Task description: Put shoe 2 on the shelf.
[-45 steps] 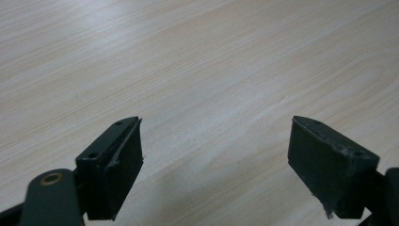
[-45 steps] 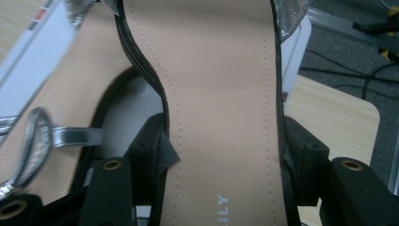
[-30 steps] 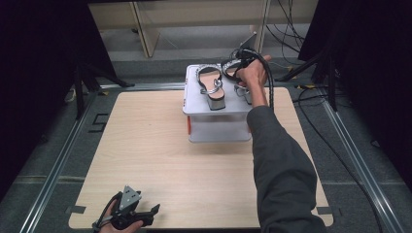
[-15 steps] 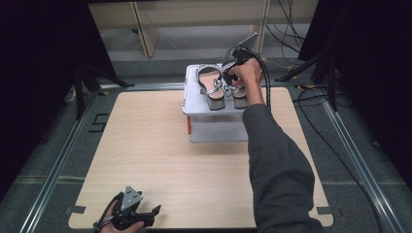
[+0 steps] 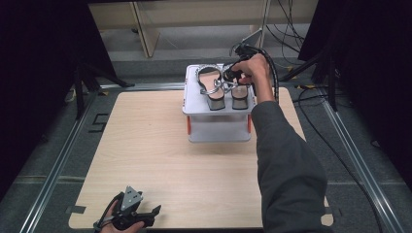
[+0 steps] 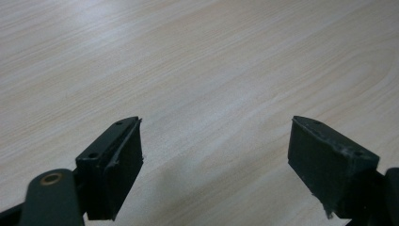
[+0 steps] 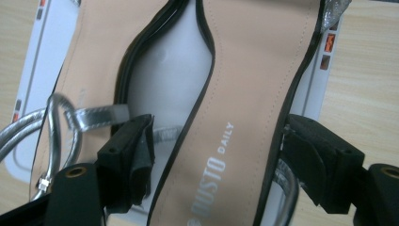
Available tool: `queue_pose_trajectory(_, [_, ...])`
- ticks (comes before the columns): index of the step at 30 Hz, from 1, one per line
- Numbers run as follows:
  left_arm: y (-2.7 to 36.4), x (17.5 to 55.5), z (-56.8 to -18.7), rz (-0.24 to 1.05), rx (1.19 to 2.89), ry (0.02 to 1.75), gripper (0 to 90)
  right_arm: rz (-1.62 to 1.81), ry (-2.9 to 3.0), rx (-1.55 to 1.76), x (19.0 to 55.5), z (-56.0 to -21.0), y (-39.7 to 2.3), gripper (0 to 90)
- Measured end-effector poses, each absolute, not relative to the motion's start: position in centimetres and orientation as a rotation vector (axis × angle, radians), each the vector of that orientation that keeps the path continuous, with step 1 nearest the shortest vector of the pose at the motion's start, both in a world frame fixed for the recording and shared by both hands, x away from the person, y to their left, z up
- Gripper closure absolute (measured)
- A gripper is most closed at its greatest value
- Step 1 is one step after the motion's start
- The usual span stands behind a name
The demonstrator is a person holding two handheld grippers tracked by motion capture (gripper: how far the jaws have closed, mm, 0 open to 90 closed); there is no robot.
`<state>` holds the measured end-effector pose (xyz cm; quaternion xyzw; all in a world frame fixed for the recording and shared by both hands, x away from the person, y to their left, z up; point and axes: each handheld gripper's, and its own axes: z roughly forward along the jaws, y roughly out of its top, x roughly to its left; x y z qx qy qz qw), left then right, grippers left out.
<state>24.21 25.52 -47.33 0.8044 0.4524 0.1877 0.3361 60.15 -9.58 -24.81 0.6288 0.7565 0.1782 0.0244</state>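
Long dark grey sleeve [image 5: 286, 160] on the right arm, loose, with soft folds. Right gripper [image 5: 232, 77] black, with a thick black cable [image 5: 273, 77] in a curve behind. Left gripper [image 5: 154, 212] black too, with a grey three-cornered plate [image 5: 131, 197] on top. Jaws matte black, blocky, with worn pads [image 6: 123, 162], small screw holes and a brass-coloured rivet [image 6: 51, 179].
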Motion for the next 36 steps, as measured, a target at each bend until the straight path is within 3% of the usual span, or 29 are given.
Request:
queue_pose_trajectory(18, [25.5, 24.2, -47.4, 0.494, 2.091, 1.189, 18.1, 0.694, 2.284, 1.980, 59.8, -23.7, -10.3, 26.5])
queue_pose_trajectory(27, [25.6, 24.3, -47.5, 0.505, 2.092, 1.194, 18.0, 0.888, 2.187, 1.872, 59.3, -22.4, -13.8, 25.7])
queue_pose_trajectory(36, [25.5, 24.4, -47.6, 0.495, 2.097, 1.192, 18.1, 1.022, 2.267, 1.739, 57.4, -24.4, -17.6, 25.7])
